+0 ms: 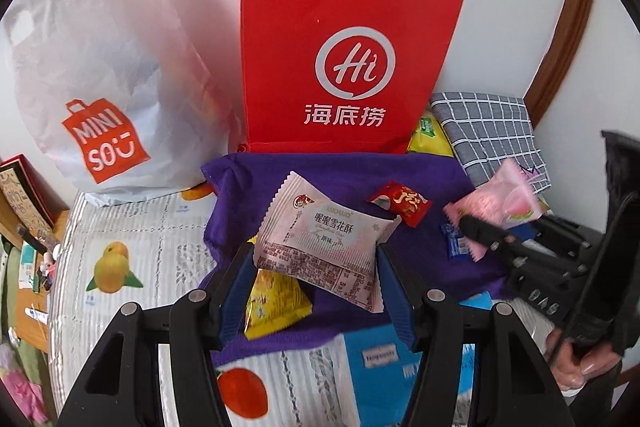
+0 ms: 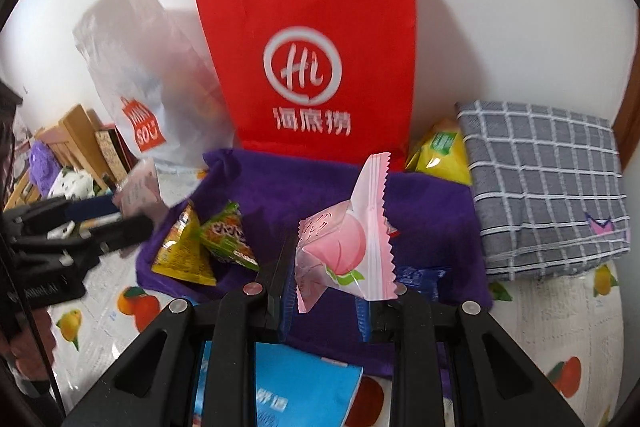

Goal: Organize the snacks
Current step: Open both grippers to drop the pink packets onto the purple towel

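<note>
My left gripper (image 1: 316, 257) is shut on a pale pink snack packet (image 1: 320, 227) with printed text, held above a purple cloth (image 1: 340, 171). In the left wrist view, my right gripper (image 1: 470, 227) comes in from the right with a pink peach candy packet (image 1: 508, 199). In its own view, the right gripper (image 2: 336, 267) is shut on that peach packet (image 2: 344, 247), and the left gripper (image 2: 136, 225) shows at the left edge. On the cloth lie a yellow triangular snack (image 1: 276, 303), a green snack (image 2: 228, 235), a red candy (image 1: 400, 203) and a blue candy (image 1: 454, 245).
A red paper bag (image 1: 344, 47) stands upright at the back against the wall. A white plastic bag (image 1: 92, 67) leans to its left. At the right are a folded grey checked cloth (image 1: 492, 135) and a yellow packet (image 1: 428, 135). A blue packet (image 1: 380, 359) lies near me.
</note>
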A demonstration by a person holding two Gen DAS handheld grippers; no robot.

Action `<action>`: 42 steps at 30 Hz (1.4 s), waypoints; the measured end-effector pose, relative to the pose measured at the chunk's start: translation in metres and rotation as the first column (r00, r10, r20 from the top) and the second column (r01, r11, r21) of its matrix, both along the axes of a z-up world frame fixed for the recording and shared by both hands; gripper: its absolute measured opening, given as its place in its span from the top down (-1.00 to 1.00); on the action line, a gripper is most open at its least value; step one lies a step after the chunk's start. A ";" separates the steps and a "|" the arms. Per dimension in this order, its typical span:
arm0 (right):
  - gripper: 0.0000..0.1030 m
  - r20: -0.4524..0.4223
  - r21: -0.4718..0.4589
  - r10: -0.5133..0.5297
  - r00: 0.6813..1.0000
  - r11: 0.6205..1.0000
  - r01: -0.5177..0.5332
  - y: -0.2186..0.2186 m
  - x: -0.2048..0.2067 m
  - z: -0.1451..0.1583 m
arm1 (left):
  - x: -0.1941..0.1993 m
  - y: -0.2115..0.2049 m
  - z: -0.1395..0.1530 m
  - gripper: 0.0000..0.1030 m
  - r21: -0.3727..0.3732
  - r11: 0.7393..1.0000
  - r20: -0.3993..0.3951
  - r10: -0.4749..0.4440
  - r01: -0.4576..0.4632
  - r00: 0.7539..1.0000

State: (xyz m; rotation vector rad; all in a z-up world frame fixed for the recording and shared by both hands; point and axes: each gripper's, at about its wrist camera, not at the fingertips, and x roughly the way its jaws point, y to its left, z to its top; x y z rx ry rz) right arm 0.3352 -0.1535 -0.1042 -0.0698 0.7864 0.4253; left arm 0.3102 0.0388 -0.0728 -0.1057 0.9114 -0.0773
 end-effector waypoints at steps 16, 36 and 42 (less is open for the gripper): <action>0.50 -0.131 -0.069 0.056 0.990 0.995 -0.066 0.004 0.032 -0.053 | 0.045 -0.014 -0.039 -0.13 0.023 0.999 -0.073 -0.034 0.035 0.997; 0.45 -0.201 -0.140 0.085 0.976 0.983 -0.115 0.016 0.038 -0.070 | 0.055 -0.008 -0.055 -0.18 0.027 0.999 -0.117 -0.018 0.021 0.993; -0.15 -0.181 -0.137 0.080 0.980 0.985 -0.105 0.013 0.036 -0.060 | 0.054 -0.007 -0.054 -0.23 0.021 0.999 -0.129 -0.024 0.027 0.991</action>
